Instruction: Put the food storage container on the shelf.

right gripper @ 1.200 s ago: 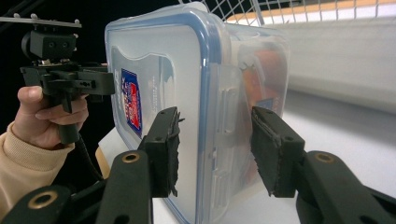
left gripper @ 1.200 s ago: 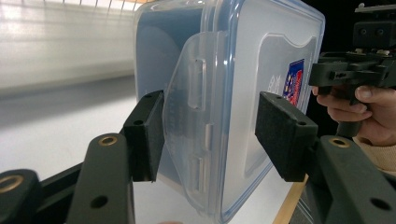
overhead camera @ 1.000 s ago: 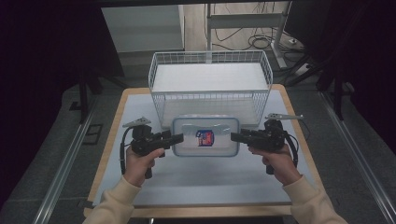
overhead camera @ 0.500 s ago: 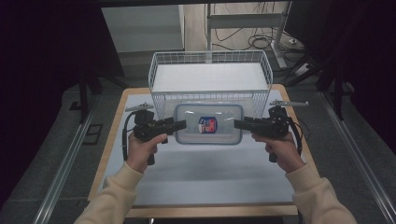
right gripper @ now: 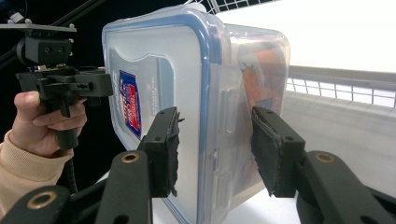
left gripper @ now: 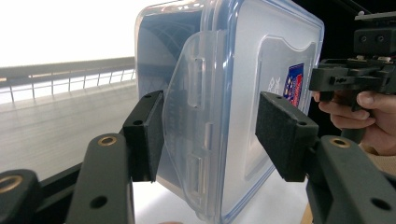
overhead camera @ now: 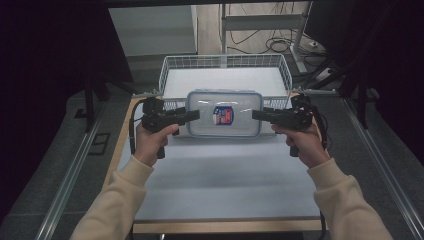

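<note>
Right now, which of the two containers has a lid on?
The clear box, with a blue-edged lid and a sticker, held between the left gripper and right gripper. The wire basket behind it is open-topped.

High view: surface (overhead camera: 220, 175) evenly lit, surroundings near black, slight softness overall. Both gripper views: bkgd blown out white, glare streaks on container lid (left gripper: 261, 93); claw pads nearest lens sharp.

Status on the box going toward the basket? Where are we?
Done: the lidded plastic box is gripped at each end by the left gripper and right gripper. In hand: it is held at the wire basket's near rim. Left: getting it inside and letting go, presumably.
</note>
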The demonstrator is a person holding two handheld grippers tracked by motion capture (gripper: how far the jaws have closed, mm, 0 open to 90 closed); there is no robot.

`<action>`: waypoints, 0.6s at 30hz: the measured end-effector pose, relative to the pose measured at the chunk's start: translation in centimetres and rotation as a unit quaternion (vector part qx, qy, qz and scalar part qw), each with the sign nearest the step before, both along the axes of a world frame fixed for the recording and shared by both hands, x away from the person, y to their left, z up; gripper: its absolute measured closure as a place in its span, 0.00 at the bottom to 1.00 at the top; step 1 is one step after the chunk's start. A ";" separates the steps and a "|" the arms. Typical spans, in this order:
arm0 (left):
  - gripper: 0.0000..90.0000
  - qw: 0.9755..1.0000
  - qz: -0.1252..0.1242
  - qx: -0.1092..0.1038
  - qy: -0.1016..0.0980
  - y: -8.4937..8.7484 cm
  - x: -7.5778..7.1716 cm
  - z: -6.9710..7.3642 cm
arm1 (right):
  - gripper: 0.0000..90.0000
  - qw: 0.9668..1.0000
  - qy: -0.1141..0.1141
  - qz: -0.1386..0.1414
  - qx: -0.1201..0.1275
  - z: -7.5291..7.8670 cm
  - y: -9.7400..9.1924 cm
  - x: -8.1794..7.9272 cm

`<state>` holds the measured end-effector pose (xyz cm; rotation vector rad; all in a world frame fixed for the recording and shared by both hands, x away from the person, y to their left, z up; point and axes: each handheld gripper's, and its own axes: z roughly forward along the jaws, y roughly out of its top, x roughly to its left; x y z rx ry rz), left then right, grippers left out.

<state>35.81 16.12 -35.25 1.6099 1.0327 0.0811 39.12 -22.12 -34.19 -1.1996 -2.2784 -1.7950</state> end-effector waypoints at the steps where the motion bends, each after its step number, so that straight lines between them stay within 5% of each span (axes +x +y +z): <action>1: 0.48 1.000 -0.001 0.000 0.000 0.0 0.1 0.1 | 0.60 1.000 0.001 -0.001 -0.002 0.1 0.0 0.1; 18: 0.48 1.000 -0.011 -0.007 0.008 -0.1 3.9 2.4 | 0.59 1.000 -0.001 -0.016 -0.014 3.2 0.0 2.9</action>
